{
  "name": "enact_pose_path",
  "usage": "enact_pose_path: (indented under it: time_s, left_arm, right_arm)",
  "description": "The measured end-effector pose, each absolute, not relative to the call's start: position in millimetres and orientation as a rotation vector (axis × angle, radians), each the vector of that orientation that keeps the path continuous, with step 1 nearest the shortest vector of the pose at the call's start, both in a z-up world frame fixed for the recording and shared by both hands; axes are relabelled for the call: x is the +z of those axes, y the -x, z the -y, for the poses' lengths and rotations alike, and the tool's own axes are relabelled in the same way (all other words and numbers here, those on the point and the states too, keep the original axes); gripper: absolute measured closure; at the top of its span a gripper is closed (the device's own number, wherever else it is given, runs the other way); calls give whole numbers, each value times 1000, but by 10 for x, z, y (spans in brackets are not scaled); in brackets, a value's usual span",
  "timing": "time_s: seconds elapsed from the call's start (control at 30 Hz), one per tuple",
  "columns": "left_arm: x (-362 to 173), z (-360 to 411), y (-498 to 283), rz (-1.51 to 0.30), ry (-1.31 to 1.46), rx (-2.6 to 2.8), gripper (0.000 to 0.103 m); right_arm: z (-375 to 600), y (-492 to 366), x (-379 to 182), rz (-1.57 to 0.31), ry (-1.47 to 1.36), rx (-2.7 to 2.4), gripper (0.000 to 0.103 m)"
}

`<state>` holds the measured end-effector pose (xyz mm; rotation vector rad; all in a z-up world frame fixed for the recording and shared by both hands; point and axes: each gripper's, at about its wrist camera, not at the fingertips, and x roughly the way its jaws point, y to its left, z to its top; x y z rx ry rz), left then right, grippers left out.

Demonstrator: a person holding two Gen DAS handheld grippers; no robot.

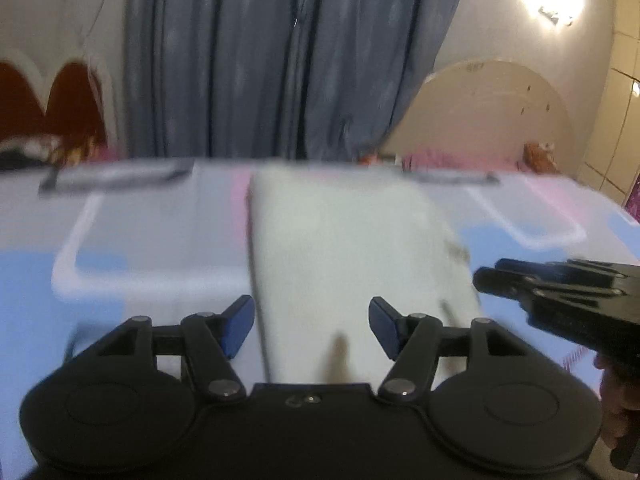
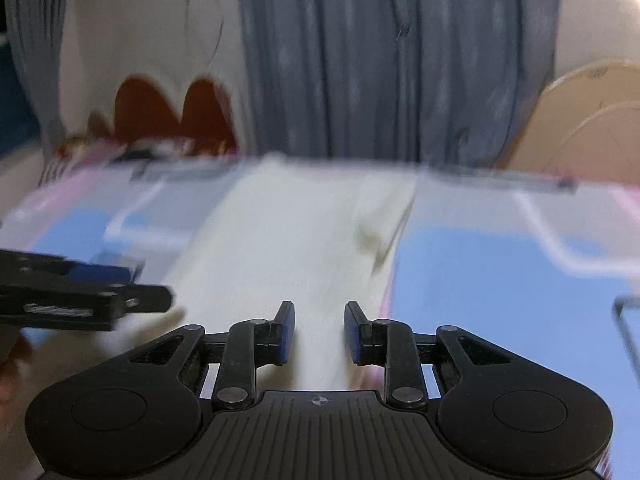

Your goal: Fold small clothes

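Note:
A white garment [image 1: 344,248] lies folded into a long strip on a pale blue and pink patterned surface [image 1: 152,232], running away from me; it also shows in the right wrist view [image 2: 296,240]. My left gripper [image 1: 312,326] is open and empty, its jaws wide apart over the strip's near end. My right gripper [image 2: 320,332] is open and empty, also over the near end. The right gripper shows at the right edge of the left wrist view [image 1: 560,292], and the left gripper at the left edge of the right wrist view [image 2: 80,292]. Both views are motion-blurred.
Blue-grey curtains [image 1: 280,60] hang behind the surface. A cream rounded headboard [image 1: 488,112] stands at the back right, a dark red one [image 1: 60,100] at the back left. Small clutter [image 1: 36,148] lies along the far edge.

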<state>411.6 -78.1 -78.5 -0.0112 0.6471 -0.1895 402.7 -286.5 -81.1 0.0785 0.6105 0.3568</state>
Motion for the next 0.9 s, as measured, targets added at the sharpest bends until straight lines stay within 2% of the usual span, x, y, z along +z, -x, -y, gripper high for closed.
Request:
enact_pose_path:
  time_s: [0.03,0.1,0.13,0.23,0.27,0.33,0.4,0.43,0.47,0.5,0.67,0.83,0.87,0.9]
  left_arm:
    - [-747,823,-4251,-627,3,-200,41]
    - [-759,903,-4498,-615,-1,-211,42]
    - [-808,941,-4618,-630,1,-217,43]
    - [-1148,1078,-4903,-769,-44,-227,40]
    - [-1173,1108,-4864,-728,-75,-225,39]
    - [-1075,1090,-4768,-732,-92,-231,40]
    - [-956,944,-4571,-671,-68,-236,32]
    - [-935,847,-4484,-643,-47,-222,24]
    - [-927,749,-4438,-635,-25,-203,24]
    - [-942,652,-4417,-641,4,-190,24]
    - [-1090,306,-4504,-727,224,-197,26]
    - [-1112,259,-4581,-749,278,-196,26]
    - [-1109,241,-4573,-748,276,-185,26]
    - [-1119,222,-4556,-751,268,-170,26]
  right_arm:
    - [2869,-4151,-769,-586,-90,340,76]
    - [2841,-4446,-725,-553,-116,323,91]
    - [2809,-4586,-740,-565,-122,319,93]
    - [2631,-4951,-978,-684,-51,319,93]
    - [2582,-5035,-1116,-746,-25,330,93]
    - [2617,-5008,-1094,-718,-3,352,93]
    - [2846,-4905,-935,-672,-102,361,92]
    - [2978,-4837,-887,-645,-145,354,87]
    - [3128,-4781,-879,-641,-188,327,57]
    - [3245,-4742,-895,-647,-229,318,34]
    - [3606,-4705,-1095,-727,-438,381,34]
    - [3565,-4748,-1045,-731,-437,403,34]
    - [3521,-4754,-1013,-722,-410,415,36]
    - [3492,-4724,-992,-720,-393,426,43]
